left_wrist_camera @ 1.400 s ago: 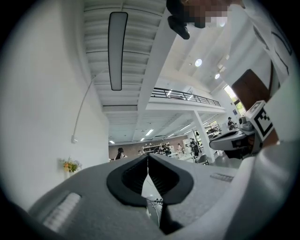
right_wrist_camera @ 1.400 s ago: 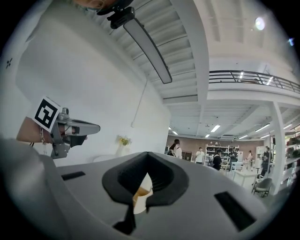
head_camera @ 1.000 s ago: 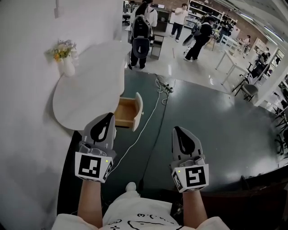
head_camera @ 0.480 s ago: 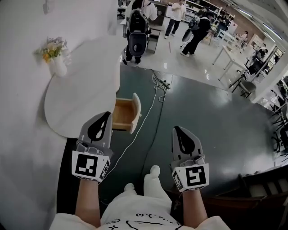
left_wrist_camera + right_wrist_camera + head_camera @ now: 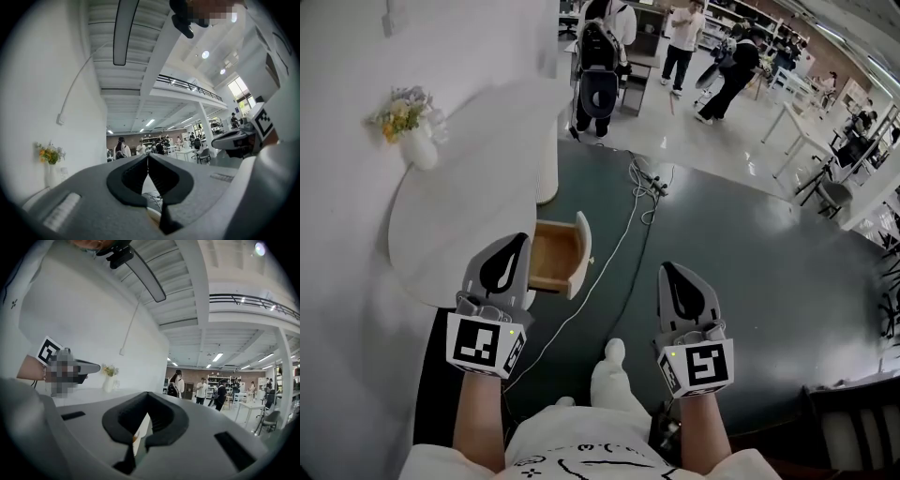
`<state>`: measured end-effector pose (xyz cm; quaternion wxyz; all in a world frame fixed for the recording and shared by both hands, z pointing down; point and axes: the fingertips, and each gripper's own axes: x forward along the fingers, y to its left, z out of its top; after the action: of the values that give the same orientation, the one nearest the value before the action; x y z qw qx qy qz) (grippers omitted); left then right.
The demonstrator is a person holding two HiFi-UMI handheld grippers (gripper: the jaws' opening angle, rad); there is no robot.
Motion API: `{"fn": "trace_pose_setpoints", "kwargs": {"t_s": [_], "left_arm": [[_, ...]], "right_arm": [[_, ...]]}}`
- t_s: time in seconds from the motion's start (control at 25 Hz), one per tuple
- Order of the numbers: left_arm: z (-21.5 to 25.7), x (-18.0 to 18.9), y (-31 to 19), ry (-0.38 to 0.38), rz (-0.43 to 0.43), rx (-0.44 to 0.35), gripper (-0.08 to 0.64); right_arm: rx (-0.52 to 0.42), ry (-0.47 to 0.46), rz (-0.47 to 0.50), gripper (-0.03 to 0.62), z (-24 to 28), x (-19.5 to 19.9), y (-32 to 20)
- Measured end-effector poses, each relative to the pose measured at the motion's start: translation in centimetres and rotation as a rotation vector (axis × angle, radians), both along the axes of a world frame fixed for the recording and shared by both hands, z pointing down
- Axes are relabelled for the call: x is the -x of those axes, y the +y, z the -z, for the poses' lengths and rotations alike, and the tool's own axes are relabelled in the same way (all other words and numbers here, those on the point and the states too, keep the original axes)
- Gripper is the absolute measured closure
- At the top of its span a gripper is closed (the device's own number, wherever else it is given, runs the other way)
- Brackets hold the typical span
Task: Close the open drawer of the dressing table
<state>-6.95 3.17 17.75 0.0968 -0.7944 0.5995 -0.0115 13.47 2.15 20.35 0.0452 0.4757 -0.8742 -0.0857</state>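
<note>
Drawer closer than before; jaws' touching tips only in gripper views.

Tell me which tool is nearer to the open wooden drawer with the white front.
Left. The left tool is just left of the drawer; the right tool is apart, over the dark floor to its right.

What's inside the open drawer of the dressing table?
The open light wooden drawer shows only bare wood. Its inner part is covered by the white round tabletop and the left gripper.

Bare wooden drawer, glossy dark floor
</note>
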Motion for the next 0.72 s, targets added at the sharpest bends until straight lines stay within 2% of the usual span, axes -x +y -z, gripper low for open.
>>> {"fn": "trace_pose_setpoints", "kwargs": {"t_s": [0.24,0.52,0.72], "left_arm": [[0.0,-2.8,-7.6,0.002,0.021,0.018,0.543],[-1.6,-6.2,-15.3,0.013,0.051,0.065,0.543],[-3.3,-7.2,-19.3,0.003,0.079,0.104,0.543]], "right_arm": [[0.013,-0.021,0.018,0.592,-0.1,-2.8,-8.4],[0.077,-0.035,0.015,0.592,-2.2,-7.1,-16.5],[0.117,-0.024,0.062,0.592,-4.2,-7.6,-20.9]]}}
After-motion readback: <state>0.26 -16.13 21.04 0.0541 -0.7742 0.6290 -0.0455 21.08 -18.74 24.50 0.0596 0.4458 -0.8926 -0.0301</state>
